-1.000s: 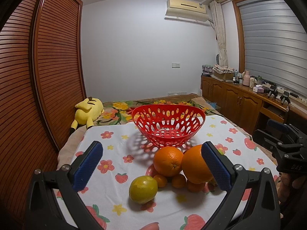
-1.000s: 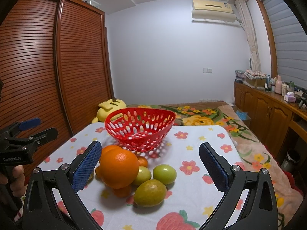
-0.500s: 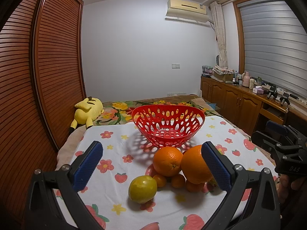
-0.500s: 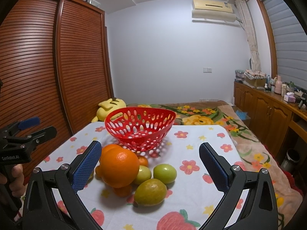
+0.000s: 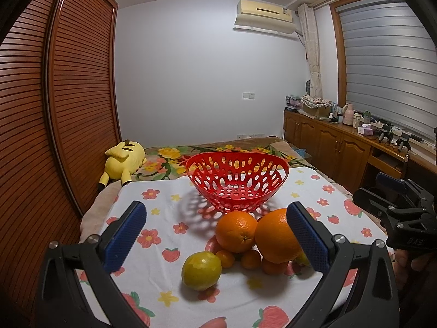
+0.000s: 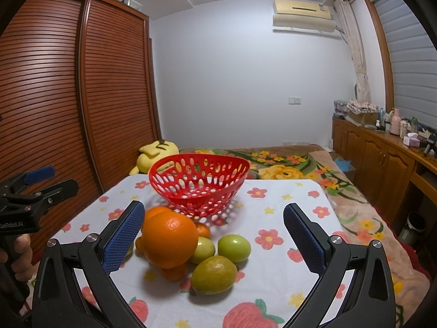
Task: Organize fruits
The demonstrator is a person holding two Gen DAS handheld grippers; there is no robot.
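An empty red perforated basket [image 5: 237, 184] [image 6: 198, 180] stands on a floral tablecloth. In front of it lies a pile of fruit: two large oranges [image 5: 237, 231] [image 5: 277, 237], the nearer one [image 6: 170, 236] in the right wrist view, small tangerines [image 5: 250, 259], a yellow-green citrus [image 5: 201, 270], a green fruit [image 6: 234, 247] and another yellow-green one [image 6: 213, 274]. My left gripper [image 5: 215, 236] is open and empty, short of the pile. My right gripper [image 6: 213, 236] is open and empty, also short of the pile.
The table [image 5: 164, 213] has a white cloth with flowers and strawberries. A yellow plush toy [image 5: 124, 161] lies on the bed behind. A wooden wardrobe [image 5: 54, 109] is at the left, wooden cabinets [image 5: 341, 147] at the right.
Both grippers have barely shifted; the fruit and basket have not moved.
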